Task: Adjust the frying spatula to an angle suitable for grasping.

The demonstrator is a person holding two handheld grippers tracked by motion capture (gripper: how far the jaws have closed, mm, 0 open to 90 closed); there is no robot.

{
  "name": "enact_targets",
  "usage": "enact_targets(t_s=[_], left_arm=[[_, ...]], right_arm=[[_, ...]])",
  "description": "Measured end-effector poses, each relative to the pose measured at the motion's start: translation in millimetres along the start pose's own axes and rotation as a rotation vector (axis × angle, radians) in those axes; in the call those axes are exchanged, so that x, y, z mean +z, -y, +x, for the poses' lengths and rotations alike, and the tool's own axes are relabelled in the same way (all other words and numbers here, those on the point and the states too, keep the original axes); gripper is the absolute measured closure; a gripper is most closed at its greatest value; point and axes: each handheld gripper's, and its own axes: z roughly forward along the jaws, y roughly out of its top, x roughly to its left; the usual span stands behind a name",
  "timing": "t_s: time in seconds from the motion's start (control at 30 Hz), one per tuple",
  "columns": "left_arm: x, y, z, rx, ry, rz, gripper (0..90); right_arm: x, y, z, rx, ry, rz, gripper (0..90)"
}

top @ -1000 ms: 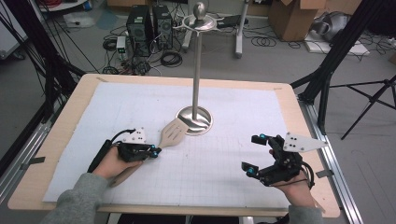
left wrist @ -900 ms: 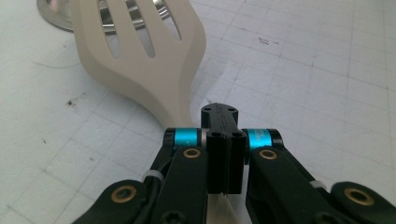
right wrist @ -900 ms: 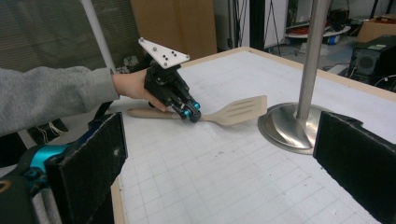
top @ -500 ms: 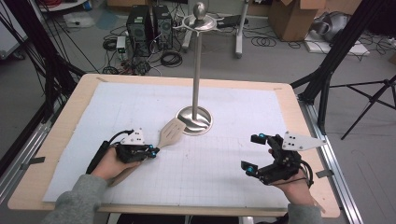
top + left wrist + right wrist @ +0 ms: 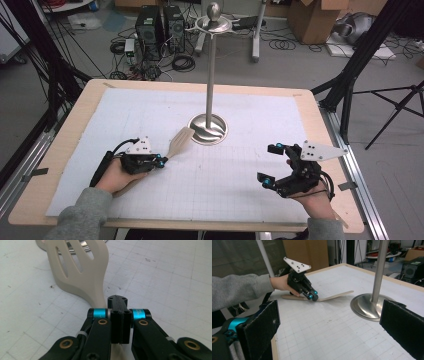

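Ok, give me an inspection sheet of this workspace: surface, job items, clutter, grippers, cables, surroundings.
Surface: wooden table covered by a white gridded mat.
Job's things: cream slotted spatula lying on the mat, its blade end beside the base of the steel stand; the stand is upright with nothing hung on its top ring.
Clutter: nothing seen on the mat.
Grippers: left gripper shut on the spatula's handle; right gripper open, holding nothing, at the mat's right side.
Cables: black cable trailing from the left gripper along the forearm.
Surroundings: computer towers, coiled floor cables, cardboard boxes, black tripod legs.
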Motion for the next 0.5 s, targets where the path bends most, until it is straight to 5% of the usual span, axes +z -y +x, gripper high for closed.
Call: enact_targets(t_s=[0.13,0.5], left_arm=[[-2.2,1.7,0.0,0.013,-0.010,-0.002,90.0],[-21.5,14.1,6.3,-0.029,-0.038,-0.033,89.9]], right_arm=[[0.7,-0.5,-0.4,-0.004,-0.002,0.000,1.8],[5.2,-3.2,-2.2,-0.005,-0.017,0.000,1.8]])
